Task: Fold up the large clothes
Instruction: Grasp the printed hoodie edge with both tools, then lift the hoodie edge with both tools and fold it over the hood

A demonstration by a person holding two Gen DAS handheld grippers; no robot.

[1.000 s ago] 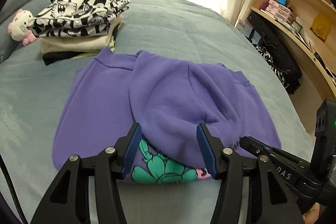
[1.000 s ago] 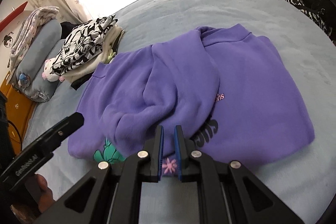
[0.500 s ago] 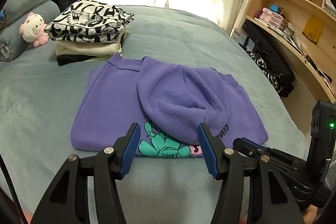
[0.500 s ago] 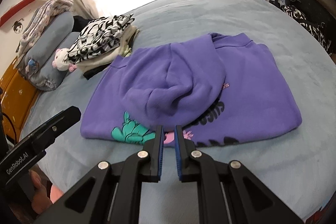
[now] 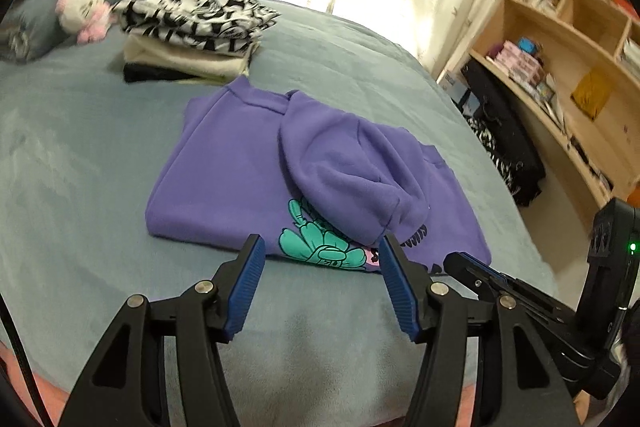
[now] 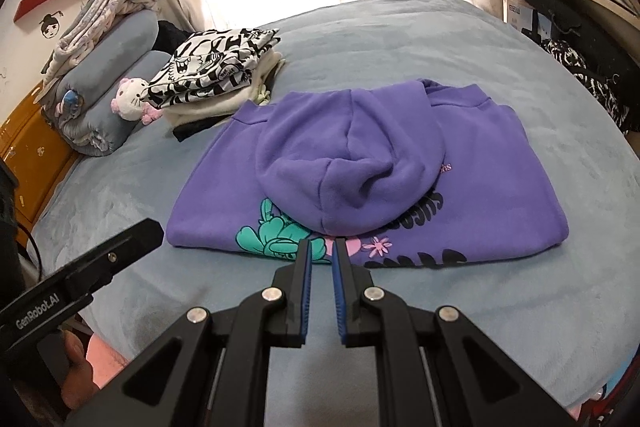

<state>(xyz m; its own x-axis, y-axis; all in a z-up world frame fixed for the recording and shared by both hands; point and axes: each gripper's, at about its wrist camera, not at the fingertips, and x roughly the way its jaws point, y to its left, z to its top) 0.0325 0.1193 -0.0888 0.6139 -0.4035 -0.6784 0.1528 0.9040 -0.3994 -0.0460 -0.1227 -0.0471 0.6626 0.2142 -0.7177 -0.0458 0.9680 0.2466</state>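
1. Purple hoodie (image 6: 460, 211), soft fleece, is lying folded into a rough rectangle on the grey-blue bed cover (image 6: 400, 39); its rounded hood is draping over a teal and pink print.
2. Left gripper (image 5: 322, 247) is hovering just short of the near hem, its ribbed blue jaws having just been spreading, nothing between them.
3. Right gripper (image 6: 320, 247) is sitting beside it, jaws nearly pressed together, pinching nothing.
4. Stack of folded clothes (image 5: 192, 31), black-and-white print on top, is resting behind the hoodie beside a white plush toy (image 5: 82, 7).
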